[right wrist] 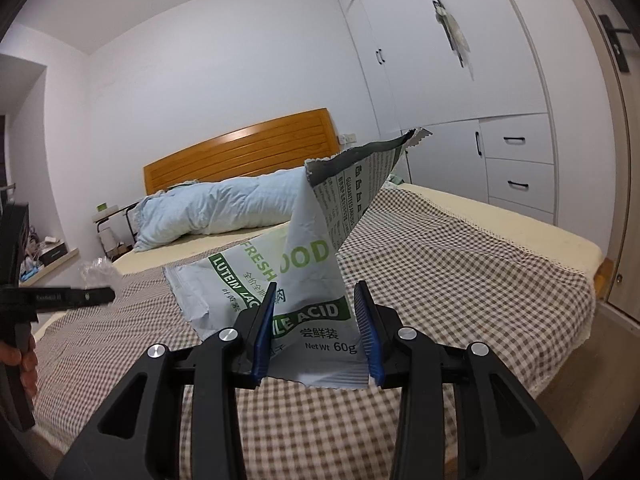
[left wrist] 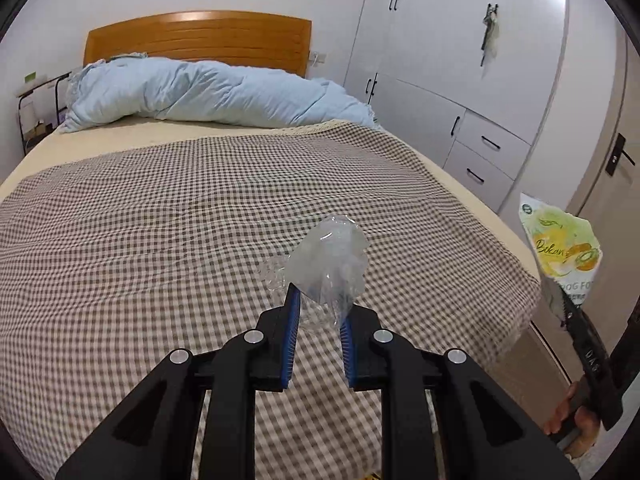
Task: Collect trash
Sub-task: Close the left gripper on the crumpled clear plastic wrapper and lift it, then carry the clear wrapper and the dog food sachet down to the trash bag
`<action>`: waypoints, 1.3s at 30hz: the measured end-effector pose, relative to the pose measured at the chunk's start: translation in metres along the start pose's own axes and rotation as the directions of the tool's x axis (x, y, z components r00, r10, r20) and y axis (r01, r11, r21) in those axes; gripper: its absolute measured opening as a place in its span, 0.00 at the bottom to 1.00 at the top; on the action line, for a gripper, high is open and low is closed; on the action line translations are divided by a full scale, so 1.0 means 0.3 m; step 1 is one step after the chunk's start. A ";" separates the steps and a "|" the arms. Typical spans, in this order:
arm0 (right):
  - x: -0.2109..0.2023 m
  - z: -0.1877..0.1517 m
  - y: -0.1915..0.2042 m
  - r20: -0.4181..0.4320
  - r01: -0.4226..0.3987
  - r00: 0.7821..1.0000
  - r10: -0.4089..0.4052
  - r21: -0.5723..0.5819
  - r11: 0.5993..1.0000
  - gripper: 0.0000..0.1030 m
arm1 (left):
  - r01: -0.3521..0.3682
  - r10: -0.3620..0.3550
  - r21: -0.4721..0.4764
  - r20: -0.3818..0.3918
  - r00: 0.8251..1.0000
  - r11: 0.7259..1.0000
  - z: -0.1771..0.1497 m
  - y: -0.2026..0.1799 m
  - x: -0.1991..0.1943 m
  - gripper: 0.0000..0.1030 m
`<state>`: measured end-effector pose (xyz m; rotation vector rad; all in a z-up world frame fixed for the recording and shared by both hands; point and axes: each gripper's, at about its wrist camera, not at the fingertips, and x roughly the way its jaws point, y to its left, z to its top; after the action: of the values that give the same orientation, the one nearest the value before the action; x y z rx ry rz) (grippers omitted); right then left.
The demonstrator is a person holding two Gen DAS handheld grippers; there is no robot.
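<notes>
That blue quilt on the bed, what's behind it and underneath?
Behind the blue quilt stands a wooden headboard, its lower part covered by the quilt. Underneath lies the cream sheet. Whether pillows lie beneath cannot be seen.

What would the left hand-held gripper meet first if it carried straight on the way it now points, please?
Probably the checked bedspread: the left hand-held gripper, shut on clear plastic wrap, points downward over the bed, with nothing else visible ahead. Depth is uncertain.

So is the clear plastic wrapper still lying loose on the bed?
No, the clear plastic wrapper is pinched between the left gripper's blue pads, lifted above the checked bedspread.
</notes>
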<state>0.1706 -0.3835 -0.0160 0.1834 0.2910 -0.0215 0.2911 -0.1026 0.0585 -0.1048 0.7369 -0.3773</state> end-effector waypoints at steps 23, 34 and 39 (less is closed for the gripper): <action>-0.391 -0.181 0.152 -0.010 -0.084 0.996 0.083 -0.149 0.985 0.36 | 0.089 -0.091 0.027 0.108 0.990 0.996 -0.313 -0.079 -0.405 0.16; -0.500 -0.269 0.160 -0.047 -0.133 0.991 0.127 -0.164 0.977 0.36 | 0.156 -0.157 0.012 0.139 0.978 0.988 -0.506 -0.101 -0.515 0.16; -0.528 -0.337 0.154 -0.090 -0.145 0.987 0.131 -0.169 0.975 0.37 | 0.169 -0.167 -0.002 0.142 0.976 0.986 -0.599 -0.096 -0.513 0.16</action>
<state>-0.0075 -0.3206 -0.0576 0.0294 0.3560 0.1490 0.0575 -0.0655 0.0300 -0.2058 0.5922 -0.5207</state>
